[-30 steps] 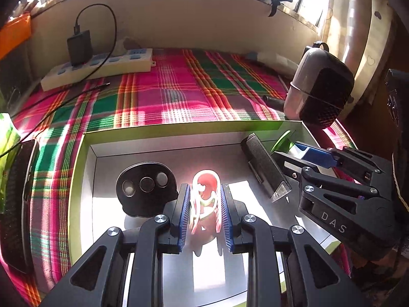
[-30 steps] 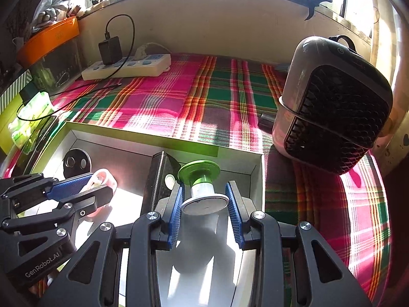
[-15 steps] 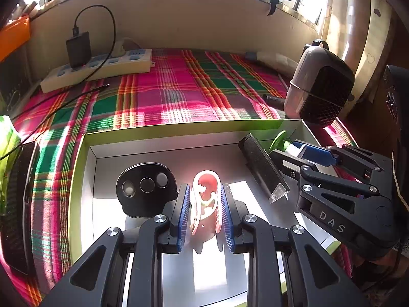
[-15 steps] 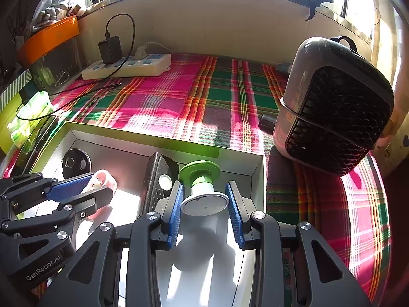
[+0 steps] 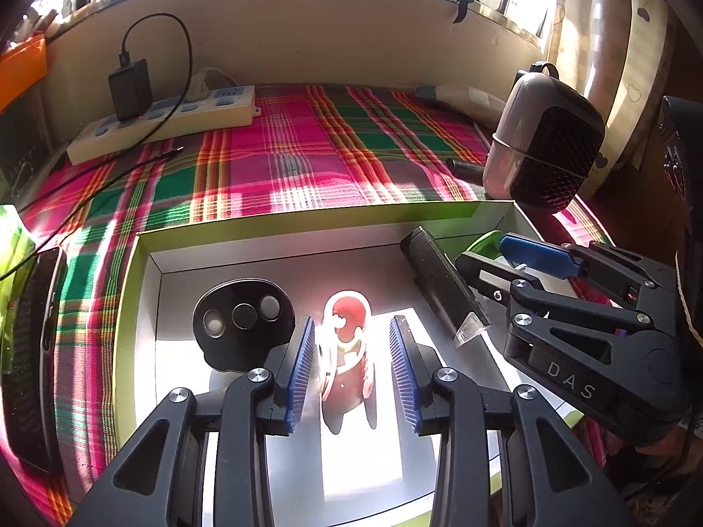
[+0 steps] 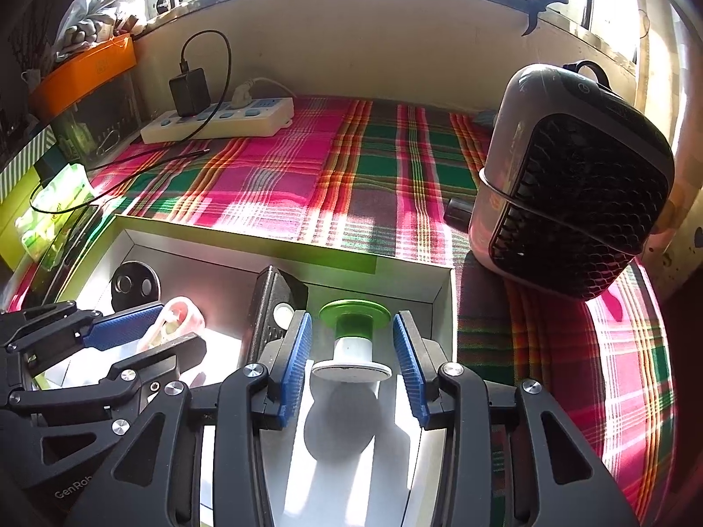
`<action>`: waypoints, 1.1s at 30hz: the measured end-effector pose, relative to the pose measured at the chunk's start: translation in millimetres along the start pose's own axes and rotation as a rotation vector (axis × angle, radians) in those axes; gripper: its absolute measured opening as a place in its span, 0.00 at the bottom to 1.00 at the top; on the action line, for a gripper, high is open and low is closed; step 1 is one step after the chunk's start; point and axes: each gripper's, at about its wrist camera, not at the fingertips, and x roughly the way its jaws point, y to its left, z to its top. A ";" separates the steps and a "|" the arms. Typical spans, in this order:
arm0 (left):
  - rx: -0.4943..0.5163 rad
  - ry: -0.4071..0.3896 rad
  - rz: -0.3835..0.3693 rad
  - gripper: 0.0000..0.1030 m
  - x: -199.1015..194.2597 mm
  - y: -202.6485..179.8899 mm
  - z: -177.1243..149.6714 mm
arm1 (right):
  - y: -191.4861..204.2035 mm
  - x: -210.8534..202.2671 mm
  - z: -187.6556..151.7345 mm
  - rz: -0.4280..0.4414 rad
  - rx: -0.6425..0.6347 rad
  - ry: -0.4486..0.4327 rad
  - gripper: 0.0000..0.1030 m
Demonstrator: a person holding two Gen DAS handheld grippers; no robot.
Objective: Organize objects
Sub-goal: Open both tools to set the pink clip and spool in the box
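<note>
Tongs on both hands are opening, where a second ago each was clamped on its item. Left tongs now stand apart around the red-and-white figurine, pads clear of it; it rests on the box floor. Right tongs likewise part around the green-and-white spool, lying by the box's right wall. Neither hand has shifted.

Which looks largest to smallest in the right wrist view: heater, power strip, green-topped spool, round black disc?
1. Heater, by far.
2. Power strip.
3. Green-topped spool, though it sits nearest the camera, so its rank against the strip is unsure.
4. Round black disc, partly hidden.
</note>
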 end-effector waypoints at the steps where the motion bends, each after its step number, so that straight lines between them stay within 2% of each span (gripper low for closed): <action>1: -0.001 0.000 0.002 0.33 -0.2 -0.2 -0.1 | -0.1 -0.5 -0.3 -0.001 0.000 -0.001 0.41; 27: -0.025 -0.031 0.029 0.34 -31.8 5.1 -16.0 | 0.0 -33.0 -18.1 0.003 0.047 -0.029 0.42; 33: -0.030 -0.067 0.029 0.34 -50.4 5.1 -23.1 | -1.5 -45.0 -25.5 0.006 0.067 -0.041 0.42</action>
